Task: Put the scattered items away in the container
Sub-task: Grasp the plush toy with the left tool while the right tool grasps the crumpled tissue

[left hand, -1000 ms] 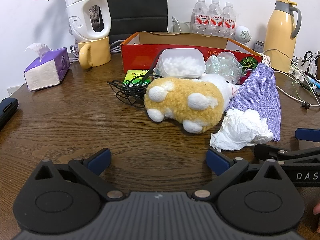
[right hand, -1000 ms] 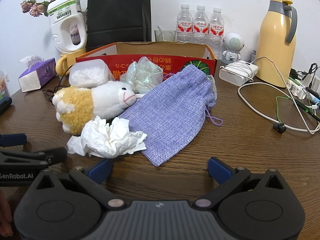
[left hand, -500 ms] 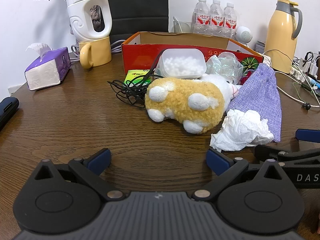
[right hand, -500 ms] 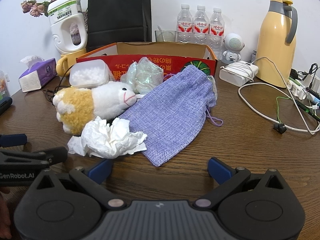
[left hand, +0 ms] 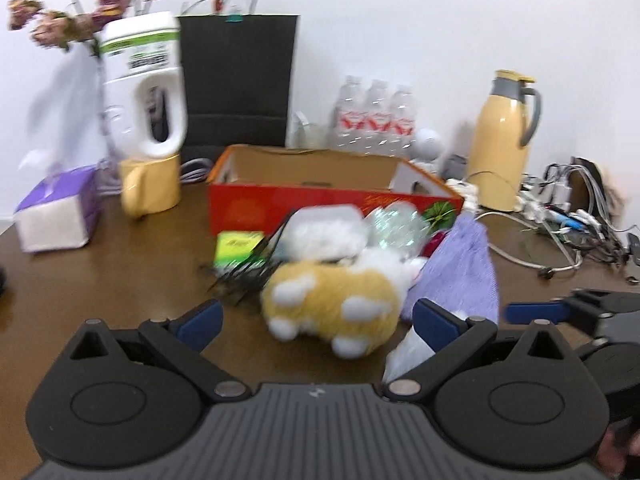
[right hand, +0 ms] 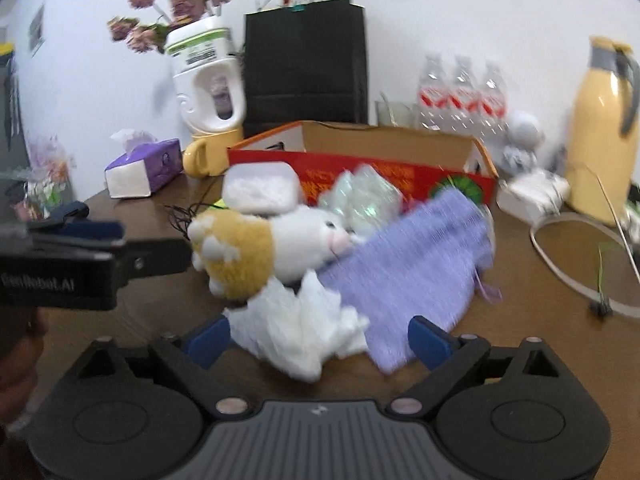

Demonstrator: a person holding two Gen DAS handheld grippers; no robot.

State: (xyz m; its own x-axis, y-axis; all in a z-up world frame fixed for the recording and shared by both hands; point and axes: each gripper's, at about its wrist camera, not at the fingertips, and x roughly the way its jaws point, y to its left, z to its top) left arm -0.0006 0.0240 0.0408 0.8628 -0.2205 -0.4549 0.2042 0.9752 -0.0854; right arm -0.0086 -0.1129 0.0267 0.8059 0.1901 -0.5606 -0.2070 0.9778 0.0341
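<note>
An open red cardboard box (left hand: 280, 204) (right hand: 380, 172) stands mid-table. In front of it lie a yellow-and-white plush toy (left hand: 336, 304) (right hand: 248, 252), a purple woven pouch (left hand: 464, 272) (right hand: 408, 264), a crumpled white tissue (right hand: 304, 328) (left hand: 408, 352), a lidded tub of white balls (left hand: 328, 228), a crumpled clear bag (right hand: 364, 196), a black cable tangle (left hand: 240, 272) and a green packet (left hand: 236, 246). My left gripper (left hand: 316, 320) is open just short of the plush. My right gripper (right hand: 319, 338) is closing, with the tissue between its jaws, which do not press on it.
A purple tissue box (left hand: 56, 216), a yellow mug (left hand: 150, 192) and a white jug (left hand: 144, 84) stand at the back left. A black bag (left hand: 238, 80), water bottles (left hand: 374, 120) and a yellow thermos (left hand: 504, 140) line the wall. Cables (left hand: 568, 216) sprawl at the right.
Both views have tipped upward and are blurred. My left gripper rose and neared the plush. My right gripper moved forward over the tissue, and its jaws narrowed slightly.
</note>
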